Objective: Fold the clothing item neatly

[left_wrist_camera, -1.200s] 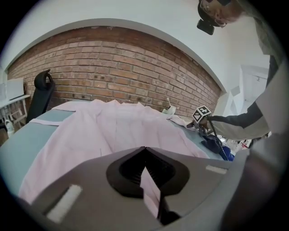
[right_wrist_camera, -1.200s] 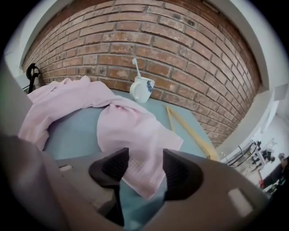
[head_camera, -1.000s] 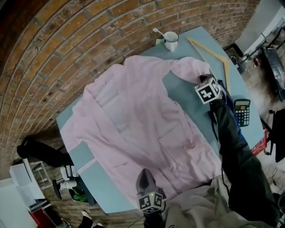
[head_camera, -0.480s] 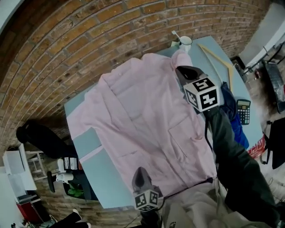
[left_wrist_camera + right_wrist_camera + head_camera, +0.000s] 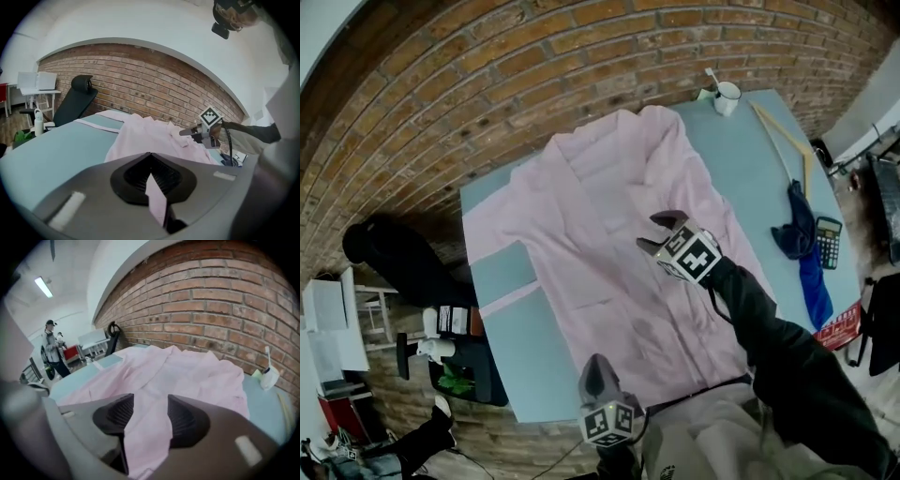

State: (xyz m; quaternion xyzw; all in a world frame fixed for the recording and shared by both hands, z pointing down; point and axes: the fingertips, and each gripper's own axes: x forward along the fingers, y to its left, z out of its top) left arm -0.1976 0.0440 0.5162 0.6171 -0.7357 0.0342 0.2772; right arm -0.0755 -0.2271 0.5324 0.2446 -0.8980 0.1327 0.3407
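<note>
Soft, even light, a strip lamp [image 5: 43, 287] glowing overhead, faint shadows on the bench [image 5: 741, 159]. Fisheye bows the brick wall [image 5: 487, 84]; gripper views go black at the corners, near foreground blurred.

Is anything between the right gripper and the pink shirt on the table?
Nothing visible stands in the way. The right gripper hangs directly over the pink fabric shirt. Its jaws have just been opening, and only the shirt's cloth shows in the gap, unpinched.
</note>
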